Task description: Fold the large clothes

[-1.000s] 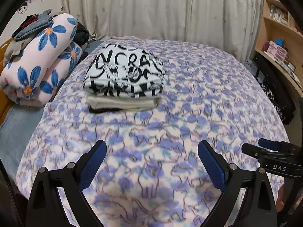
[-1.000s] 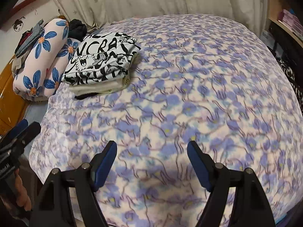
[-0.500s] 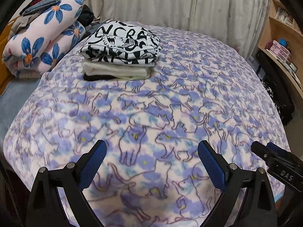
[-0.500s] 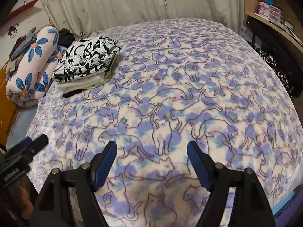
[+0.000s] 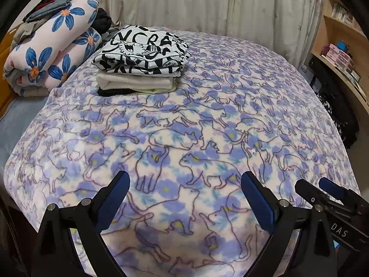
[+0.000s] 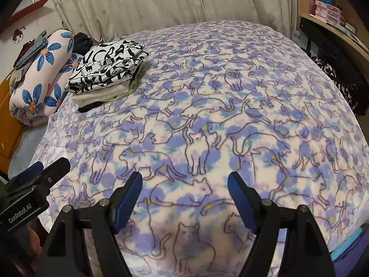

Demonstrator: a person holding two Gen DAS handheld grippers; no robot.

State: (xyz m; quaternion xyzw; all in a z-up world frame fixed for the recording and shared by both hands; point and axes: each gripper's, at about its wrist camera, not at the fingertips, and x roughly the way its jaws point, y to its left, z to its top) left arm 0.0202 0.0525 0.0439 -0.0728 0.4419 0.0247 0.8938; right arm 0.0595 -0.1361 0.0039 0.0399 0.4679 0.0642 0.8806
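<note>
A stack of folded clothes, topped by a black-and-white lettered garment, lies at the far left of the bed; it also shows in the right wrist view. The bed carries a purple cat-print blanket. My left gripper is open and empty above the bed's near edge. My right gripper is open and empty above the near edge too. Each gripper shows at the edge of the other's view: the right gripper and the left gripper.
A rolled pink quilt with blue flowers lies left of the stack, with loose clothes on top. A curtain hangs behind the bed. Wooden shelves with boxes stand at the right, dark bags below them.
Both grippers have pulled back and risen from the bed, so more of the blanket and its near edge shows. Both stay open and empty. The stack has not moved.
</note>
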